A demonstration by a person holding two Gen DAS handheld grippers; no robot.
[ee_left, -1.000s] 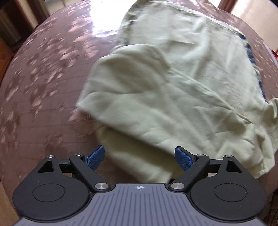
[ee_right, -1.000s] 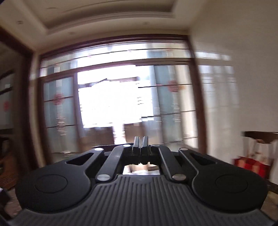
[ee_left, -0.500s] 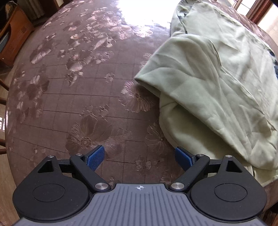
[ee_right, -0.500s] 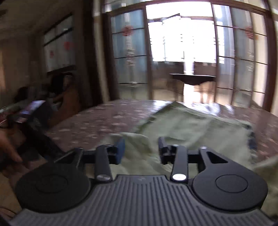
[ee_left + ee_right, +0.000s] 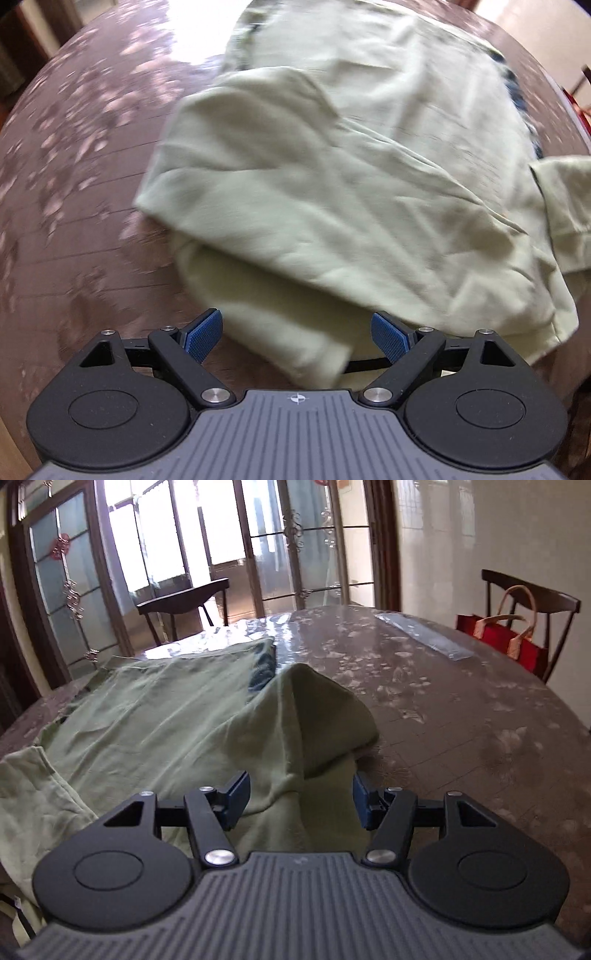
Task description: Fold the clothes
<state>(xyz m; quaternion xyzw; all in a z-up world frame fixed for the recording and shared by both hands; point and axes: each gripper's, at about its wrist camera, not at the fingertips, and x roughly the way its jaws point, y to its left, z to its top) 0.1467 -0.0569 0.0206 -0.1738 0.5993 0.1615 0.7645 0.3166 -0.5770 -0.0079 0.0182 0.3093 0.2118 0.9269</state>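
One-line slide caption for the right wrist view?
Right gripper opening around a raised fold of the pale green garment on the floral table.

each hand-held gripper: black round-based linkage arms; silver screws; blue textured pads; grey ribbed body.

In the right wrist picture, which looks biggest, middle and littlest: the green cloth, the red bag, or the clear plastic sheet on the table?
1. Green cloth, biggest by far, though it lies nearest the camera.
2 and 3. Red bag and clear plastic sheet look about alike; both are far off, so I would not rank them.
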